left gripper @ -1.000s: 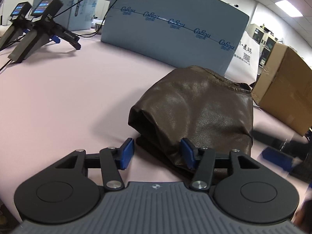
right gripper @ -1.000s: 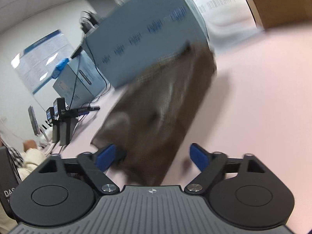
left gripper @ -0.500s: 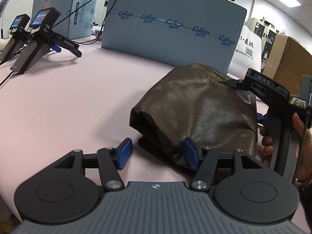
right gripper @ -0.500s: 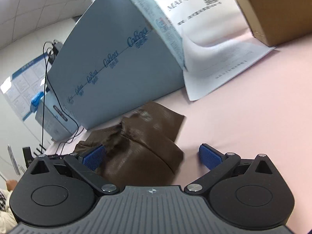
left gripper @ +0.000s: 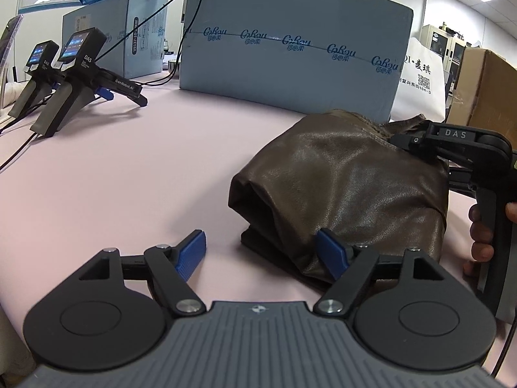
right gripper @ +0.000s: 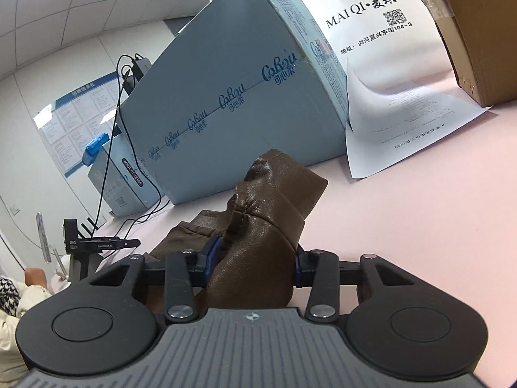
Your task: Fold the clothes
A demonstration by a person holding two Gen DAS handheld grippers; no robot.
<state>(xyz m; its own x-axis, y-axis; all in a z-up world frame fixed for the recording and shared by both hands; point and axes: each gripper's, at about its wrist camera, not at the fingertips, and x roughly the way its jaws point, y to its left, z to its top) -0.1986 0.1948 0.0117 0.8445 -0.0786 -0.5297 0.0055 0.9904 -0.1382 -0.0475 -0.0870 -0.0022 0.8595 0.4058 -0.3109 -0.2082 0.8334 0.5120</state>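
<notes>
Brown leather-look garment (left gripper: pixel 352 190) lies folded into a chunky bundle on the pink table (left gripper: pixel 135 174), near the front edge, in front of a big pale blue carton (left gripper: pixel 290 61); surface is glossy and creased, with a rolled open fold on its left end. Smaller blue box (left gripper: pixel 113 32) stands behind, brown cardboard box (left gripper: pixel 484 90) at right; contents of all three cannot be seen. White printed bag (right gripper: pixel 381 51) leans between carton and cardboard box. Left gripper (left gripper: pixel 261 252) jaws spread, have just been opening; the right pad sits against the bundle's near edge, the left pad is over bare table, nothing pinched. Right gripper (right gripper: pixel 255 258) jaws have just been closing and now pinch a bunched corner of the garment. Versus a second ago: the right gripper has come in at the bundle's far right end, with a hand (left gripper: pixel 481 236) on its handle now showing in the left view; bundle itself unchanged.
</notes>
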